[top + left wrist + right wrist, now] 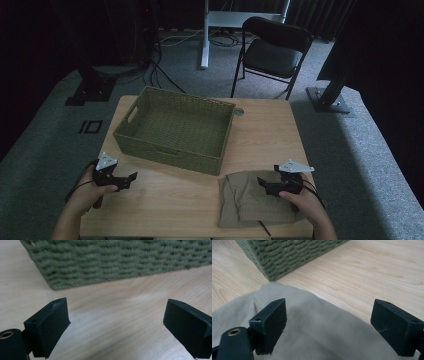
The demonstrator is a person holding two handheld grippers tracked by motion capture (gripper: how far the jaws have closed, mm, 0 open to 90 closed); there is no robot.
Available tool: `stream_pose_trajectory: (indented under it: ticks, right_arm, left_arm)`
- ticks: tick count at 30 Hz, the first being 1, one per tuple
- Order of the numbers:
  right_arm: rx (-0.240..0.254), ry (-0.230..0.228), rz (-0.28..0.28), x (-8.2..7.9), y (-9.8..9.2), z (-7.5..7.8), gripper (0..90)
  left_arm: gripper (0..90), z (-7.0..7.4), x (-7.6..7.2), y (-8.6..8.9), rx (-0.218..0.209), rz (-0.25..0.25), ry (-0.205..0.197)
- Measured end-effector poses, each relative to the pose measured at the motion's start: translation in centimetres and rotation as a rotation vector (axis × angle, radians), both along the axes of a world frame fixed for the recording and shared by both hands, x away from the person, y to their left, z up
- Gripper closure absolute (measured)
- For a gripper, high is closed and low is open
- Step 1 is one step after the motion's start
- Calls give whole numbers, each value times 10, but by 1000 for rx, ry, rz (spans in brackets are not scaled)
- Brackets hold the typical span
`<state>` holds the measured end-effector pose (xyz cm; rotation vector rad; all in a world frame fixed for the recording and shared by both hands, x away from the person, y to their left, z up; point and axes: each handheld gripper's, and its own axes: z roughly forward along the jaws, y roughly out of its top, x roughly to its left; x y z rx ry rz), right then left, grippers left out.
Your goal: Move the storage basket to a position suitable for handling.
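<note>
Wooden table point(190, 200): right tongs point(264, 184) spread over folded cloth point(247, 202); left tongs point(127, 179) spread (near basket point(175, 129)).

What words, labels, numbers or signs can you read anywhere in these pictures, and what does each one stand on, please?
No words, labels or numbers can be read.
The black square-shaped mark on the carpet left of the table carries no legible text.
The woven basket, the folded beige cloth and both grippers, left and right, bear no writing.
</note>
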<state>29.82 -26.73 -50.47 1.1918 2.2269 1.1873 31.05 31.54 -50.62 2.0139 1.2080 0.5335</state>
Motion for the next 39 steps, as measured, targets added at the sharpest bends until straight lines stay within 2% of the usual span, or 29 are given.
stream_pose_trajectory:
  ticks: [6, 8, 13, 16, 20, 24, 28, 31, 36, 39]
  right_arm:
    - [48, -10, 7, 6, 18, 6, 125]
    - [37, -21, 13, 8, 24, 8, 125]
    - [45, -34, 25, 12, 35, 14, 125]
    - [50, -50, 39, 17, 47, 21, 125]
    - [42, -61, 39, 20, 52, 25, 125]
    - [52, -59, 46, 21, 58, 27, 125]
    - [54, -60, 46, 24, 63, 27, 125]
    - [71, -68, 41, 26, 68, 29, 125]
    - [89, -82, 48, 32, 81, 37, 125]
    - [106, -82, 44, 38, 89, 39, 125]
  left_arm:
    - [71, 20, 11, 8, -26, 19, -40]
    - [71, 26, 15, 9, -29, 18, -51]
    - [71, 40, 25, 12, -47, 27, -81]
    - [71, 52, 35, 14, -46, 42, -110]
    - [71, 63, 46, 18, -62, 51, -125]
    - [71, 67, 57, 21, -70, 75, -138]
    - [72, 68, 68, 21, -65, 67, -138]
    - [71, 68, 77, 21, -77, 69, -134]
    - [73, 66, 91, 21, -70, 81, -128]
    - [127, 64, 99, 22, -40, 100, -130]
